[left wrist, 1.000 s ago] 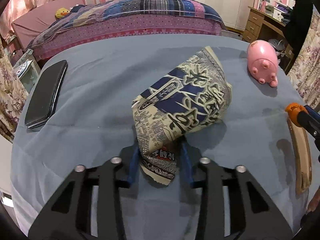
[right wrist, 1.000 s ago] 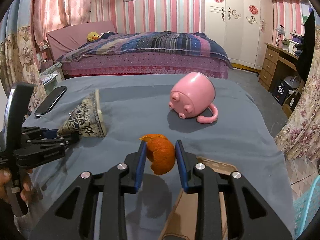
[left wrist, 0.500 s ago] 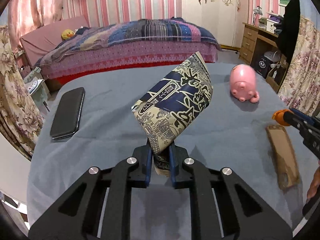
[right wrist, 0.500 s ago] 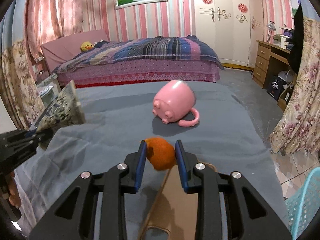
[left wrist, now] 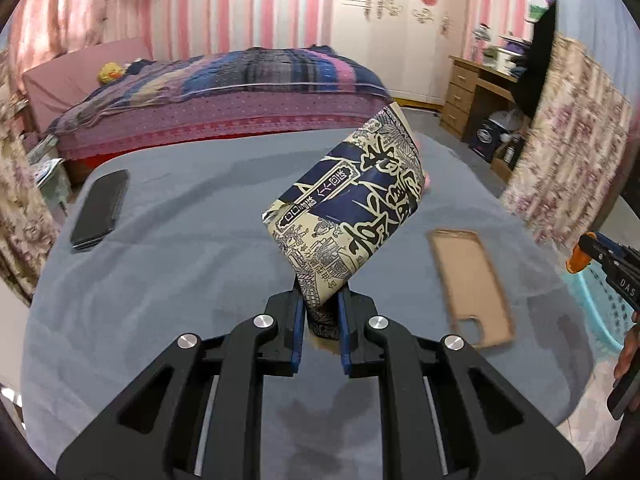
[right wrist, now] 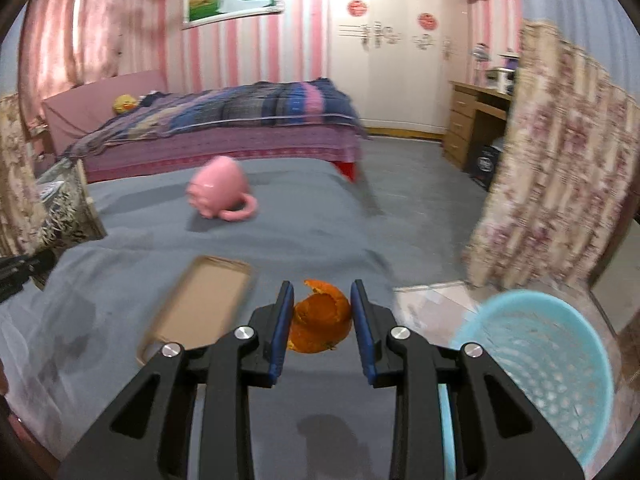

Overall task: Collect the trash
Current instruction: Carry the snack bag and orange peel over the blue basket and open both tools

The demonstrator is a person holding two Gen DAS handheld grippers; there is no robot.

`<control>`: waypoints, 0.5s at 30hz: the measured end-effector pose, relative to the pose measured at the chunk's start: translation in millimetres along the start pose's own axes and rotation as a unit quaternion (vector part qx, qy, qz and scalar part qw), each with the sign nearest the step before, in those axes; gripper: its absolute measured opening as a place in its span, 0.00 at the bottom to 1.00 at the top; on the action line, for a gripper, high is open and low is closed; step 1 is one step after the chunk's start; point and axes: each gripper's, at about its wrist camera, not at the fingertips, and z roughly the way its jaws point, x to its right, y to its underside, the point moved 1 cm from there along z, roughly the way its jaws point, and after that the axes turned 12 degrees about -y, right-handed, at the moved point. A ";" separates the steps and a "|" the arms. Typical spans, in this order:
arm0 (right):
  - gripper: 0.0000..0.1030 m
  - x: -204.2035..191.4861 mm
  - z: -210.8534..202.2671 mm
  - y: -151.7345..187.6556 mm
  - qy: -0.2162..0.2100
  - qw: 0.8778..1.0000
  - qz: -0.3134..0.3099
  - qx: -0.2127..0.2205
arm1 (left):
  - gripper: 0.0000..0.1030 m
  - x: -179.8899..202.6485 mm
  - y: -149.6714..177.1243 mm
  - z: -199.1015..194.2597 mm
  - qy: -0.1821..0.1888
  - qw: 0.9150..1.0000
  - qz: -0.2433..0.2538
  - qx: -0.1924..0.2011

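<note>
My left gripper point(left wrist: 320, 320) is shut on a crumpled cream and navy printed paper wrapper point(left wrist: 352, 208) and holds it up above the grey table point(left wrist: 180, 248). My right gripper point(right wrist: 322, 320) is shut on a piece of orange peel point(right wrist: 320, 318) and holds it near the table's right edge. A light blue plastic basket point(right wrist: 548, 372) stands on the floor just right of the right gripper. The wrapper also shows at the left edge of the right wrist view point(right wrist: 68, 208). The right gripper with its peel shows at the right edge of the left wrist view point(left wrist: 580, 258).
A brown phone case point(left wrist: 472, 284) lies on the table's right side, also in the right wrist view point(right wrist: 200, 304). A pink pig mug point(right wrist: 220, 194) lies on its side farther back. A black phone point(left wrist: 100, 208) lies at the far left. A bed and a desk stand behind.
Both grippers have swung to the right and risen with their loads. The right gripper moved to the table's right edge, and the blue basket came into view beside it.
</note>
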 end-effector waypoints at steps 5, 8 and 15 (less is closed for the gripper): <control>0.29 58.6 -38.3 19.3 0.048 0.998 0.029 0.005 | 0.12 63.1 -3.2 -16.5 0.039 0.999 0.035 0.014; 0.29 88.6 -58.3 28.4 0.077 0.996 0.041 0.007 | 0.12 107.7 -1.5 -24.3 0.066 0.996 0.053 0.022; 0.29 156.3 -103.2 51.0 0.135 0.988 0.080 0.017 | 0.12 216.3 13.9 -41.5 0.134 0.984 0.111 0.025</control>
